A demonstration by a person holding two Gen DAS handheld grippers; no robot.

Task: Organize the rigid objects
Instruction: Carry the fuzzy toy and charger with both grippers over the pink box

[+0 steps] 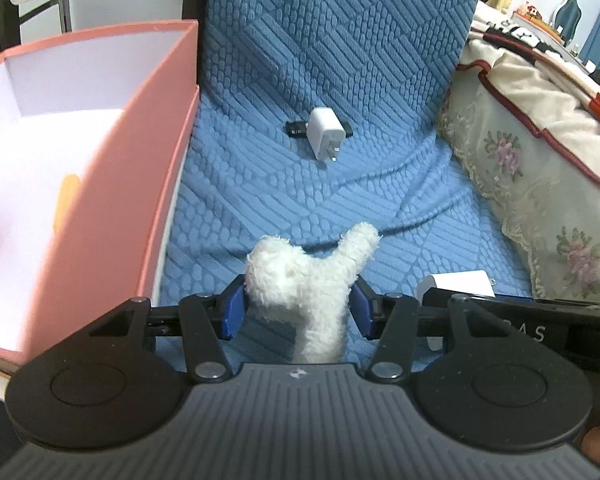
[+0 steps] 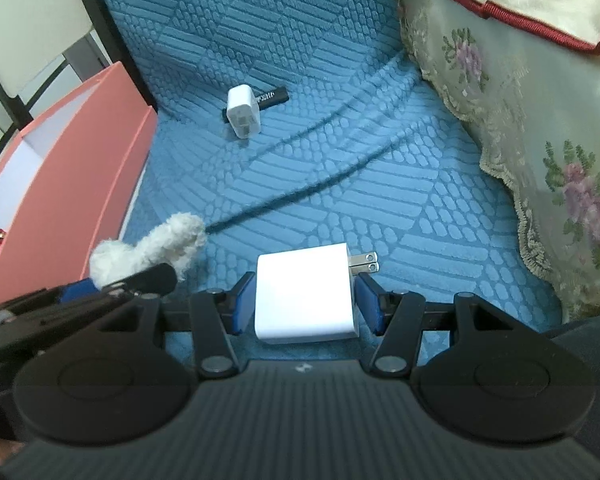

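White charger (image 2: 306, 294) sits between right gripper (image 2: 305, 302) pads, jaws closed to its sides, apparently gripped above the blue cushion (image 2: 340, 184). Left gripper (image 1: 298, 306) pinches fluffy white toy (image 1: 312, 276) beside pink box (image 1: 156, 152), likely sorting soft from rigid. Second charger (image 1: 325, 133) and black stick (image 1: 296, 128) wait farther back.

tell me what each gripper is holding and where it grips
The left gripper pinches the white plush toy across its body. The right gripper brackets the white charger at its flat sides; full contact cannot be told.
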